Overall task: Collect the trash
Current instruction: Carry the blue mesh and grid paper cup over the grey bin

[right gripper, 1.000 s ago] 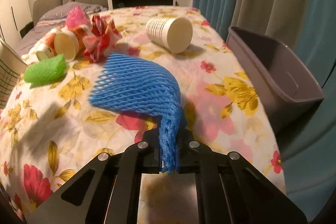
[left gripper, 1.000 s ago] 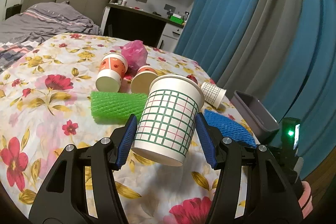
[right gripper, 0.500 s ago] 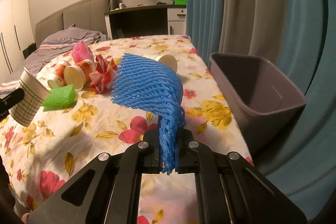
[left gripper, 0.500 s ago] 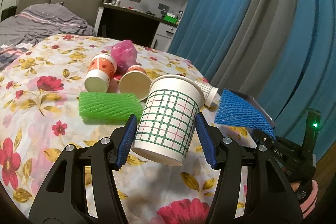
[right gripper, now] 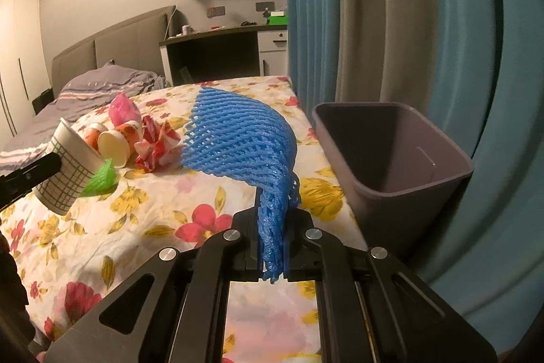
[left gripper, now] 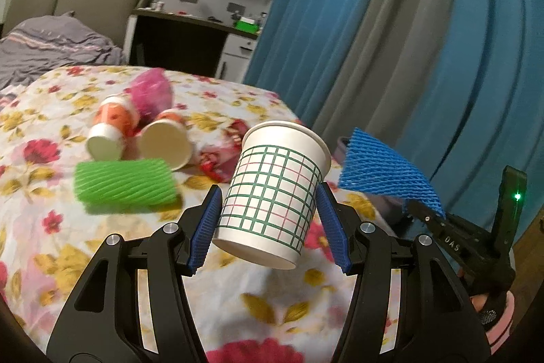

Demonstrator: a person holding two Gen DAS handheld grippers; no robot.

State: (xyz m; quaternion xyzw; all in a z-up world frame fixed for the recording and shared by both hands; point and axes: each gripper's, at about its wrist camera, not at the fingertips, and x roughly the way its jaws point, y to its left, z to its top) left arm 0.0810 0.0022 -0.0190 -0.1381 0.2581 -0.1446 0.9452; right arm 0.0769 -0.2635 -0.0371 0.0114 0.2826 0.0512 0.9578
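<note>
Left tongs [left gripper: 270,228]: blue pads pressed on both sides of a white paper cup with a green and red grid [left gripper: 277,193], jaws about half spread; the cup is tilted, rim up and away, clear of the bed.
Right tongs [right gripper: 273,244]: jaws almost fully closed, pinching one end of a blue foam net sleeve [right gripper: 238,138]; the rest of the sleeve fans up and forward in the air.
Bin: a grey plastic bin [right gripper: 442,159] stands just beside the bed's right edge, open top, nothing visible inside; the blue sleeve hangs near it, to its left.
Bed: covered by a floral sheet [right gripper: 102,244].
Trash on the bed: a green foam net sleeve [left gripper: 125,184] lies nearest the left tongs; behind it, 2 orange-patterned paper cups on their sides, [left gripper: 110,131] and [left gripper: 166,143], close together; a pink plastic bag [left gripper: 153,91] touches them at the back; a crumpled red-and-white wrapper [left gripper: 224,155] lies just right of the cups.
Background: blue and grey curtains [left gripper: 391,39] behind the bin.
</note>
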